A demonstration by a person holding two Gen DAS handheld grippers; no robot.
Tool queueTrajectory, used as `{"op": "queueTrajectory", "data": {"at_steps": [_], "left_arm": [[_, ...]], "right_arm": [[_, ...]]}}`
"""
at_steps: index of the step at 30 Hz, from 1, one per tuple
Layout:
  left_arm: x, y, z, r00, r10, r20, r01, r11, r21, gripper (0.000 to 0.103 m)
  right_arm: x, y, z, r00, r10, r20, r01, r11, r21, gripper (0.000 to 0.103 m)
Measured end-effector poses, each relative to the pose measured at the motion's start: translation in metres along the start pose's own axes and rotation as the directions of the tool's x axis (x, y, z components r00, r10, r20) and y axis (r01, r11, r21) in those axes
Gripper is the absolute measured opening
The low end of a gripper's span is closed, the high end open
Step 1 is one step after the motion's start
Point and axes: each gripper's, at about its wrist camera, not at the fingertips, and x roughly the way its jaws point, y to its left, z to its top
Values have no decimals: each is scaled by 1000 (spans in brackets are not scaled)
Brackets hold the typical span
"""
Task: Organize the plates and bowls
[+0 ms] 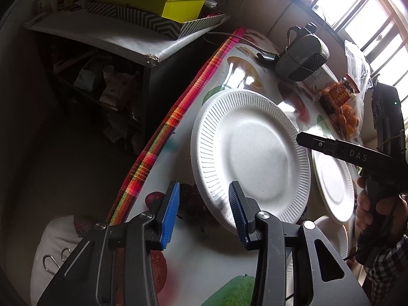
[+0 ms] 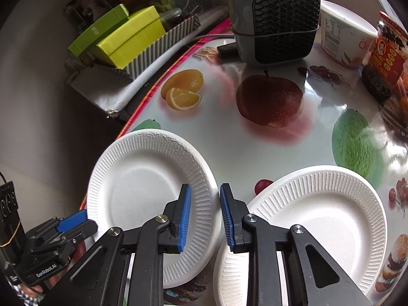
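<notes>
The left tool [image 1: 204, 209] hangs with its blue pads spread wide, gripping nothing. The right tool [image 2: 205, 216] is likewise parted and empty, its handle held in a hand [image 1: 377, 204].

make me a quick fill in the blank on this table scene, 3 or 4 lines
1. Both white ridged foam plates, left and right, lie on a tablecloth printed with ____.
2. The right gripper, jaws open, hangs over the ____ between those plates.
3. The grey mesh-fronted heater stands ____ the printed red apple.
4. The left gripper holds ____.

Missing words: fruit; gap; behind; nothing
</notes>
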Motion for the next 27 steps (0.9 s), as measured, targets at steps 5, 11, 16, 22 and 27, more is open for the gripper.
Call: {"op": "queueTrajectory", "data": {"at_steps": [5,11,16,22,27], "left_arm": [[2,-3,1,1000,-3,-1,3,1000,5,28],[2,-4,2,1000,6,3,-6,1000,11,27],[-4,-3,3,1000,15,14,-15,1000,15,27],[-14,-2,2,999,24,33,-25,999,23,27],[-24,-1,-2,999,21,45,-22,1000,21,27]], "right_arm": [[1,-2,-1,1000,-1,-4,1,1000,1,18],[1,-5,-3,1000,18,0,-18,1000,18,18],[-1,-6,-4,999,44,5,-44,998,33,18],[-10,-5,-6,997,73,25,-74,996,43,18],[-23,0,-10,995,87,44,-89,995,35,18]]}}
